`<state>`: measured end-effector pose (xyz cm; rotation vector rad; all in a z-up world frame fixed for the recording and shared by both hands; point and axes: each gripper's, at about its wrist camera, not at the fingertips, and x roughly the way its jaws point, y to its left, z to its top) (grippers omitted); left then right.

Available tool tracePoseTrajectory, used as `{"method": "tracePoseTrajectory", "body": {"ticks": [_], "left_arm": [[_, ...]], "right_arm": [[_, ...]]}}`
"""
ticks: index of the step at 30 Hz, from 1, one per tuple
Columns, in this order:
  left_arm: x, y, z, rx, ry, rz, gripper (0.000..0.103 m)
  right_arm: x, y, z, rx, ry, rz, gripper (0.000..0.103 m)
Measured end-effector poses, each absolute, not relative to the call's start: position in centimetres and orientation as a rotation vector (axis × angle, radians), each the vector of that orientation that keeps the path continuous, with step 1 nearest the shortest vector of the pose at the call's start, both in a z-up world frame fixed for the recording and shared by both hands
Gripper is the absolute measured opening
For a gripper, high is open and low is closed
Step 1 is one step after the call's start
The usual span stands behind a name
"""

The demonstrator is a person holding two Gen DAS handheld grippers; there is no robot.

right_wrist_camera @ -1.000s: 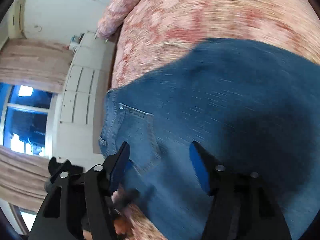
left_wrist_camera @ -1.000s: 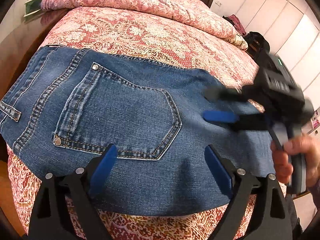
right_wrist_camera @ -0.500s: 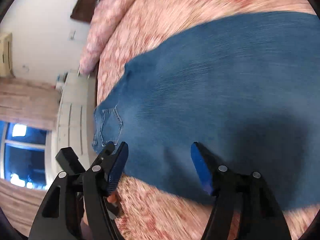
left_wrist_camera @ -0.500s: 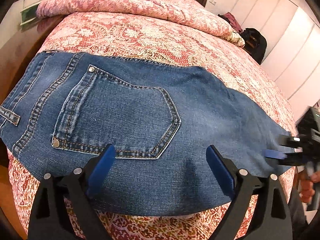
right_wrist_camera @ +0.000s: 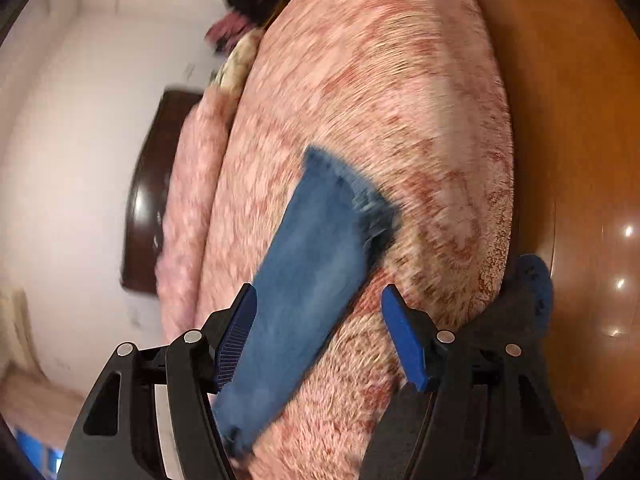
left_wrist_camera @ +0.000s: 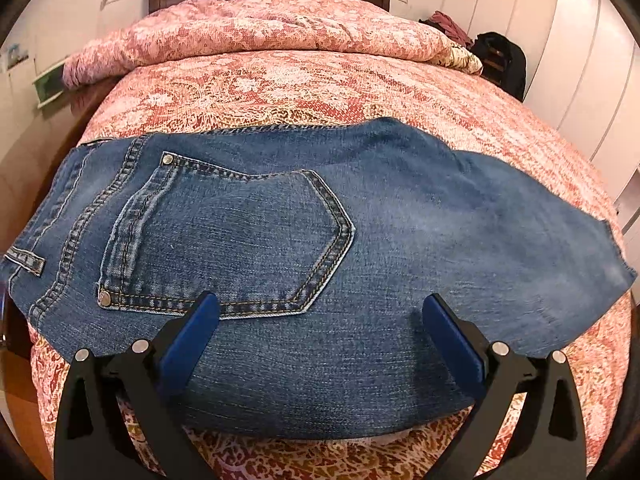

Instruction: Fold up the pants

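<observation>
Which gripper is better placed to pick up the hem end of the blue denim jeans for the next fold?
Right. The right gripper is open above the blue denim jeans' frayed hem. The left gripper is open over the back pocket, near the waistband.

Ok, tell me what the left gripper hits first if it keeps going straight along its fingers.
Most likely the jeans: the left gripper, jaws wide open and empty, points down at the denim just below the back pocket, with nothing between. How big the gap is cannot be judged.
</observation>
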<state>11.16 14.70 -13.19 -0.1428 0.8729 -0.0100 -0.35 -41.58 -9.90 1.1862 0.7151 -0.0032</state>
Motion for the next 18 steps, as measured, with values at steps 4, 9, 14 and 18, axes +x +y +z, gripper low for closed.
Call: {"method": "tracePoseTrajectory", "body": {"ticks": [4, 9, 14, 18], "left_arm": [[11.1, 14.5, -13.2, -0.134, 0.870, -0.006, 0.101], [10.8, 14.7, -13.2, -0.148, 0.861, -0.013, 0.101], [10.8, 14.7, -13.2, -0.145, 0.862, -0.012, 0.101], [10.7, 14.7, -13.2, -0.148, 0.861, -0.013, 0.101]], "right_arm": [[-0.2, -43.6, -11.8, 1.304, 0.652, -0.008, 0.064], [1.0, -45.1, -13.0, 1.350, 0.618, -0.024, 0.064], [1.7, -45.7, -13.3, 1.340, 0.625, -0.064, 0.064], [2.1, -46.0, -13.7, 1.346, 0.612, -0.073, 0.064]]}}
